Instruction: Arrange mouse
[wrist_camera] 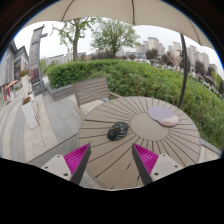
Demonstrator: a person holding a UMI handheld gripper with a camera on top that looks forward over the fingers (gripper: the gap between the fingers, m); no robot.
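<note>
- Chair (90,93) stands beyond the round slatted table (140,145), at its far left.
- Mouse (118,130) lies on the slats ahead of my gripper (110,162), whose jaws are released and empty.
- I judge it light, rigid, smooth-shelled; I'd pinch its flanks.
- Pale disc (163,117), perhaps a mouse pad, lies right; no containers visible.

My hand-held gripper (111,163) shows two dark, tapering fingers, each with a bright magenta pad (76,157) on its inner face, at seven and five o'clock.
</note>
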